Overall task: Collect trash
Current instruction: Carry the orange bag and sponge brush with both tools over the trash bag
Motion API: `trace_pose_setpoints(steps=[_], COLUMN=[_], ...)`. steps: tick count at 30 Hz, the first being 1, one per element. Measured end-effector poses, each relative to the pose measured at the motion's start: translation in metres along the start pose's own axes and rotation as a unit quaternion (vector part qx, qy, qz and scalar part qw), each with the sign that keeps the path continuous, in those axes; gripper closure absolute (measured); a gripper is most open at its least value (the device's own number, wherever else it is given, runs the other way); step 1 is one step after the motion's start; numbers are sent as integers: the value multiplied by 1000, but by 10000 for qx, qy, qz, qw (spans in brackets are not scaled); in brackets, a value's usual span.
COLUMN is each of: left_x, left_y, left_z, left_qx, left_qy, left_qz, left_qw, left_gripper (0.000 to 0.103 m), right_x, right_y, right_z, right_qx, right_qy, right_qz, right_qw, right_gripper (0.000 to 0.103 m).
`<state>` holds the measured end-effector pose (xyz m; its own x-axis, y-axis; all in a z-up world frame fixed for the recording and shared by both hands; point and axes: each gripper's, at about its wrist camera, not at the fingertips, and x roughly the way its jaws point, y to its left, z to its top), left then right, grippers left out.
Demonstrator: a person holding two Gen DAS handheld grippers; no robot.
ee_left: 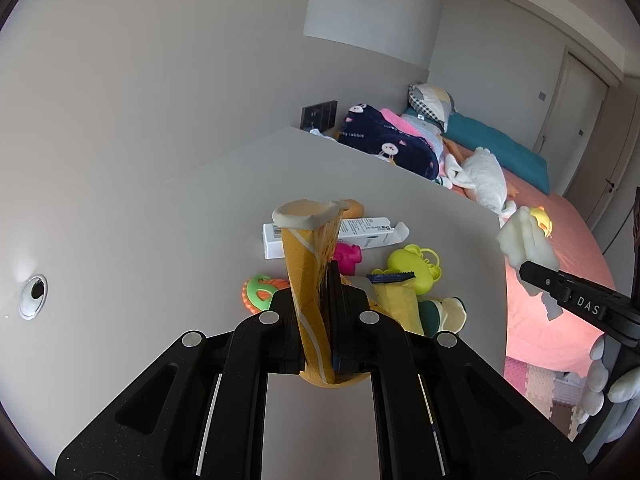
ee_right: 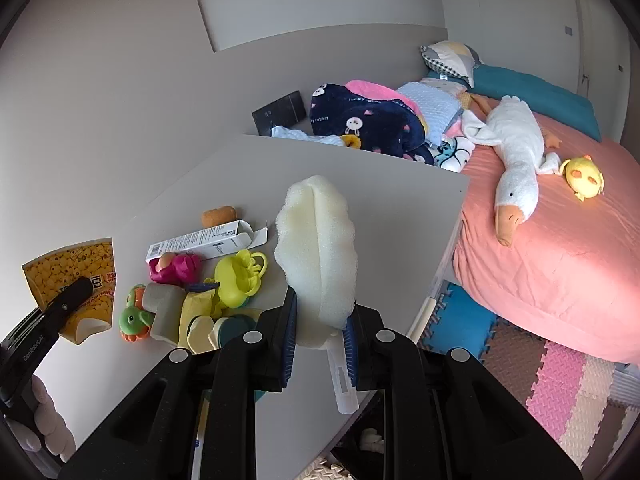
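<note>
In the left wrist view, the left claw (ee_left: 316, 320) is clamped on a flattened yellow paper cup (ee_left: 308, 276), which stands up between the fingers with its white rim at the top, above the white table (ee_left: 160, 240). Beyond it on the table lie a white carton (ee_left: 360, 232) with an open flap, a pink toy (ee_left: 348, 256), a yellow-green toy (ee_left: 416, 268), a green and orange toy (ee_left: 258, 292) and a yellow wrapper (ee_left: 394, 296), all close together. A round cable hole (ee_left: 33, 295) sits in the tabletop at the far left. At the right edge the right claw (ee_left: 524, 268) comes in from the right, gripping a pale foam sponge (ee_left: 524, 236) over the table's right edge, with the pink bed (ee_left: 560, 280) behind.

In the right wrist view, the right claw (ee_right: 320, 332) is closed on the foam sponge (ee_right: 316, 248), which rises upright from the fingers; a white handle (ee_right: 342, 380) hangs below them. To the left, the left claw (ee_right: 80, 288) pinches the yellow paper cup (ee_right: 76, 280), held above the table's (ee_right: 360, 188) left side. Between them the carton (ee_right: 200, 242), pink toy (ee_right: 176, 268), yellow-green toy (ee_right: 238, 278), a grey foam block (ee_right: 164, 308) and a small brown piece (ee_right: 218, 216) lie on the table. On the bed (ee_right: 560, 264) to the right rest a white plush goose (ee_right: 516, 160) and a yellow plush chick (ee_right: 584, 178); folded blankets (ee_right: 368, 120) are piled at the far side.
</note>
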<state>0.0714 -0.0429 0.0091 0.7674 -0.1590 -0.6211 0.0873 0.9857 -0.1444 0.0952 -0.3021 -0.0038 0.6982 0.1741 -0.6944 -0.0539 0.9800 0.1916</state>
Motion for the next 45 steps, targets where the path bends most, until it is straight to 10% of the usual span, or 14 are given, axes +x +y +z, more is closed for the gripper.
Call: trace_pose_setpoints(steps=[45], left_x=[-40], left_y=[-163], left_z=[-51], left_qx=[1140], left_qy=[246], left_qz=[-1142], left_qw=[9866], left_gripper=[96], right_x=[-128], right_y=[-92], right_z=[-83], right_qx=[743], right_qy=[-418], right_qz=[-657], right_qw=[9942], right_gripper=[79])
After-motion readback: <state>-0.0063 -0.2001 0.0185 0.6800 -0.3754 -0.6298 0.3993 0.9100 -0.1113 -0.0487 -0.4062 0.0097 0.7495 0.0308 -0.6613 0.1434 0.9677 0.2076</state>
